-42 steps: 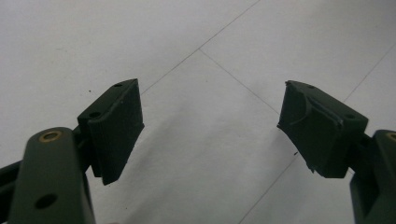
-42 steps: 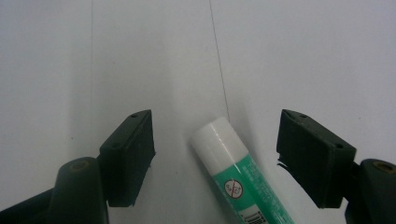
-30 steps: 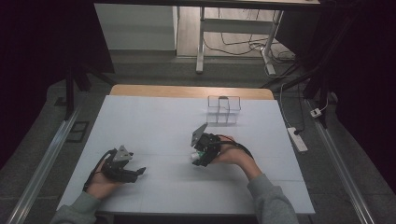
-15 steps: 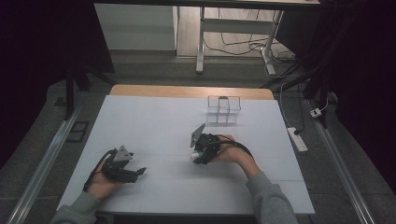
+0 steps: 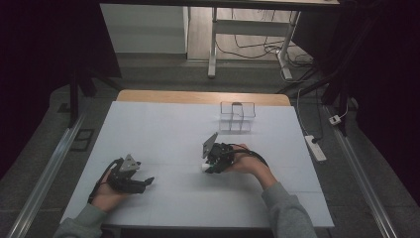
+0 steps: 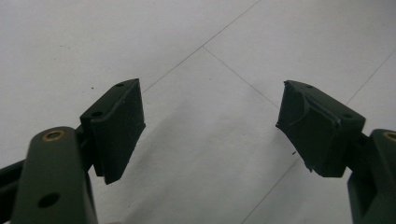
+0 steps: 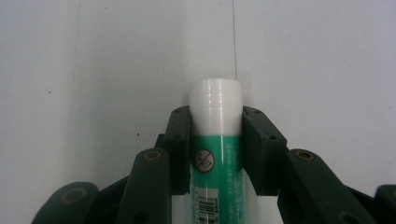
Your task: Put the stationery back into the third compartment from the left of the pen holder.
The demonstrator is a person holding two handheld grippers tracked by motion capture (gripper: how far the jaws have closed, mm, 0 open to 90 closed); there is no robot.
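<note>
A green glue stick with a white cap is clamped between the jaws of the right gripper, low over the table. The left gripper rests released and empty. If the clear rack is the goal, the stick is best kept square in the jaws and carried level.

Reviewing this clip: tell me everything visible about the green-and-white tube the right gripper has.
The tube looks like a plastic glue stick: a green printed body with a round prohibition symbol and small print, topped by a ribbed white cap. The right gripper is shut on it, one black pad pressed on each side just below the cap, which points away from the hand. From above, its white end sits low over the white table.
</note>
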